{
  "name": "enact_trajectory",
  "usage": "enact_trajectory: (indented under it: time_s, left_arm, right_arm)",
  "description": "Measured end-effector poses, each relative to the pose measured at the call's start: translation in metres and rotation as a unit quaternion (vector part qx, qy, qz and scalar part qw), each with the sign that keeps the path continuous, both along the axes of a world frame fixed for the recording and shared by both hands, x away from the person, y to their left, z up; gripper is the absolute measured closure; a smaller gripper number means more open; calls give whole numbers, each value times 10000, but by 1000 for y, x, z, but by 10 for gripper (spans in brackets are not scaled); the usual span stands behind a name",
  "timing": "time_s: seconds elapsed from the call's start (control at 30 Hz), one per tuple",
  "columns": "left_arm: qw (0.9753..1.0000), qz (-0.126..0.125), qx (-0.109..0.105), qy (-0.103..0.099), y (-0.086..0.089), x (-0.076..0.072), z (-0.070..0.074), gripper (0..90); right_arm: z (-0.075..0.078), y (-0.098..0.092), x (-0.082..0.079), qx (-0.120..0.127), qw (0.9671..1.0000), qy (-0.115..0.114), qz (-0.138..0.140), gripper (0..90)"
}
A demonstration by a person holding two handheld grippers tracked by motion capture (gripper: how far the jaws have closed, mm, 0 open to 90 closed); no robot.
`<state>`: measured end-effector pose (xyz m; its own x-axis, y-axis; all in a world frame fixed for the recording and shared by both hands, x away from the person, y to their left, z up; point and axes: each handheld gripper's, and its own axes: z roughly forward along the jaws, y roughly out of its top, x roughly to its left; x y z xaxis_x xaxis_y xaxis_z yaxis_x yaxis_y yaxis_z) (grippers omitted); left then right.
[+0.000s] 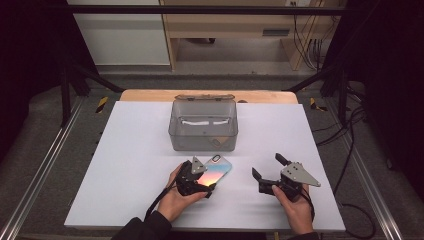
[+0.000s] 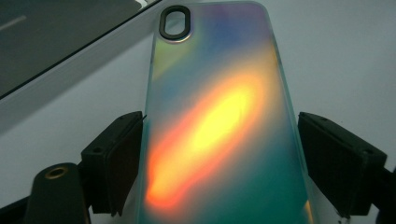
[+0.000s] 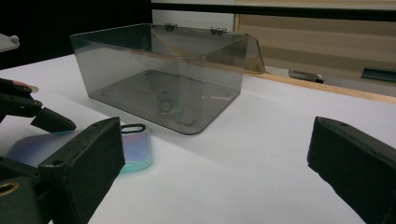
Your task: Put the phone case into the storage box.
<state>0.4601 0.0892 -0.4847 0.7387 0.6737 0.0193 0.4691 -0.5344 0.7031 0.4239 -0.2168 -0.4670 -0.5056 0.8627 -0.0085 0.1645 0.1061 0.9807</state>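
The left tool (image 1: 200, 175) straddles the iridescent phone case (image 2: 219, 126), jaws spread; the right tool (image 1: 267, 172) gapes empty.

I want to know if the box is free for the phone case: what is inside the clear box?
The clear box looks empty: its bare floor shows through the walls. The iridescent phone case lies outside it on the white table, between the left hand-held gripper jaws.
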Motion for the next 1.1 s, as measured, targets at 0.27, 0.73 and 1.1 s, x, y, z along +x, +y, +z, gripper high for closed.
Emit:
enact_trajectory:
  time_s: [0.27, 0.73, 1.1]
  left_arm:
    - [9978, 58, -490, -451, 15, -9, 8, 168]
    - [9864, 222, -1291, -990, 51, -16, 22, 167]
    - [9772, 404, -1695, -1209, 70, -23, 24, 167]
  right_arm:
    - [-1, 3, 0, -63, 10000, 21, 36, 41]
    - [-7, 9, 1, -68, 9998, 196, -54, 43]
    - [-4, 14, -3, 218, 9989, 398, 117, 58]
